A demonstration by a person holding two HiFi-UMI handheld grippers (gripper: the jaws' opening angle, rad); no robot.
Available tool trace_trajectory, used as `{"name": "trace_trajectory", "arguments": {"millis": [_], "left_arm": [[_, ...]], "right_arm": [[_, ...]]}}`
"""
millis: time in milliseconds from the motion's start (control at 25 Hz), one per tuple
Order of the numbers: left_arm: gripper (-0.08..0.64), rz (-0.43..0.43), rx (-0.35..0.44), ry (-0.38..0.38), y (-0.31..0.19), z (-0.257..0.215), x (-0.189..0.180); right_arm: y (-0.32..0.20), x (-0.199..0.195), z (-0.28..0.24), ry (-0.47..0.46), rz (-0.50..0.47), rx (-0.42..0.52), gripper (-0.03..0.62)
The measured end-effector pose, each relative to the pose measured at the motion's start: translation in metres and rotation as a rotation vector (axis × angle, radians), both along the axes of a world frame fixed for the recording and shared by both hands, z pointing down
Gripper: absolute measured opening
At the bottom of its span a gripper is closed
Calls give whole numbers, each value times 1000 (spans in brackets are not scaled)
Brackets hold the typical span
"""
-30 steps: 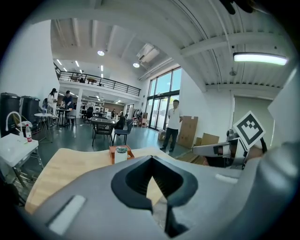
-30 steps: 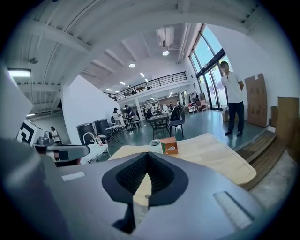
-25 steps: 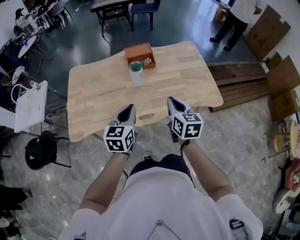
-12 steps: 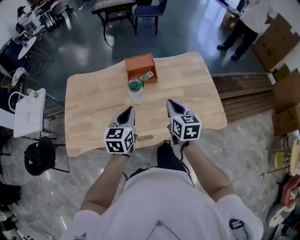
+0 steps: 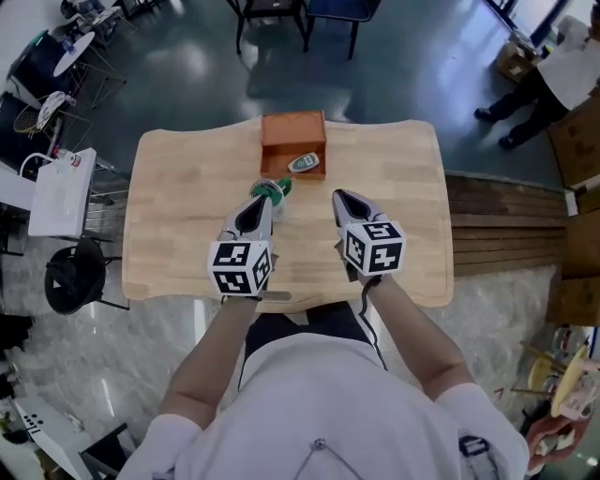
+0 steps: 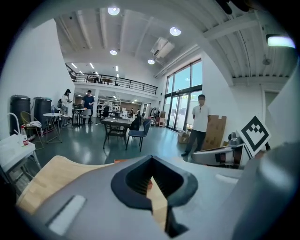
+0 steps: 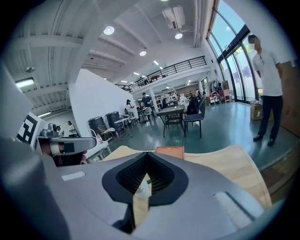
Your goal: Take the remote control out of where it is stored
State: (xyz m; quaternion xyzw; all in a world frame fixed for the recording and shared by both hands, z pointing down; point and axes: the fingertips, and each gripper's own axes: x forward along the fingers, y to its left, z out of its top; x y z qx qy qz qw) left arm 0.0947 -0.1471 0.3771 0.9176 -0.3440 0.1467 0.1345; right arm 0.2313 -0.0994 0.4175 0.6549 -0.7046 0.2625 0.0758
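On the wooden table (image 5: 178,216) stands an orange-brown box (image 5: 292,139), open at the top. The white and green remote control (image 5: 303,163) lies tilted at the box's near side. Just in front stands a clear bottle with a green cap (image 5: 273,189), partly hidden behind my left gripper (image 5: 258,208). That gripper is shut and empty (image 6: 151,160). My right gripper (image 5: 345,199) hovers to the right of the bottle, short of the box, also shut and empty (image 7: 147,157). Through its jaw gap shows a white and green thing (image 7: 143,185), likely the remote, with the box (image 7: 169,151) beyond.
Chairs (image 5: 323,9) stand past the table's far edge. A white side table (image 5: 61,192) and a black stool (image 5: 75,279) are on the left. Wooden planks (image 5: 506,225) lie on the floor at the right, where a person (image 5: 553,80) stands.
The person has stepped up to the table. Both grippers have moved forward from its near edge to over its middle, closer to the bottle and box. Both stay shut.
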Motion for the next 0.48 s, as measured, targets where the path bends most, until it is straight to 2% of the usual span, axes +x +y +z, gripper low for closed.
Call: {"name": "trace_trajectory", "arguments": {"millis": [240,480], "left_arm": [[0,-4,-35,-52,-36,24,10],[0,11,-69,-59,-56,41,26]], "right_arm": [[-39,1,18,-39,-44,-19,28],[-54,17,21,-37,-30,-18,28]]}}
